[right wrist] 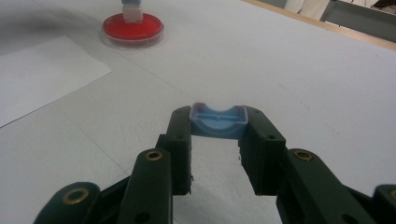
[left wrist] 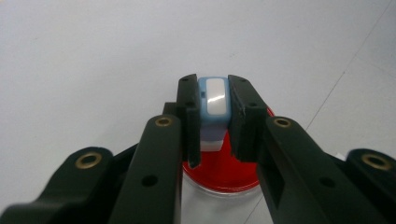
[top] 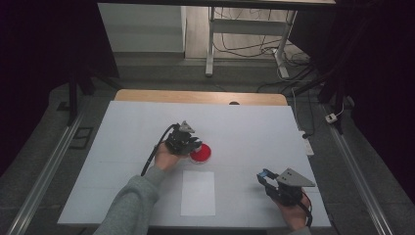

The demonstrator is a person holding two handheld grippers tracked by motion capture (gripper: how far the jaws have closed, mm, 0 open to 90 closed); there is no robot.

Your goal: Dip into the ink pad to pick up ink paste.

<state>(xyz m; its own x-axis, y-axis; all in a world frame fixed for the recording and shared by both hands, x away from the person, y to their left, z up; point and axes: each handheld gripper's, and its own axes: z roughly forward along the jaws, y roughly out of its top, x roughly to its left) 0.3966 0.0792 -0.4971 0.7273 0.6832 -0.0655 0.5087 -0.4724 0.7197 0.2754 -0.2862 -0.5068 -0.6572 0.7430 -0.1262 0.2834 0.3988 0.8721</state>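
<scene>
High view: I stand at the near edge of the white table (top: 244, 127), with one gripper in each hand. My left gripper (top: 192, 145) is at the middle of the table, touching the left rim of the red dish (top: 201, 153). In the left gripper view, the jaws are pressed on a small pale blue and white block (left wrist: 214, 100), and it stands upright between them, above the red inside of the dish (left wrist: 224, 170). If its bottom touches the dish, I cannot tell. A white sheet of paper (top: 197, 193) lies flat just in front of the dish, toward me.

My right gripper (top: 267, 177) is well apart, near the right front corner of the table. In the right gripper view, its jaws pinch a small blue cap (right wrist: 218, 121) at their tips, with the hollow side turned to the camera. Far behind it I see the dish (right wrist: 133, 29) with the block (right wrist: 131, 11) on it.
</scene>
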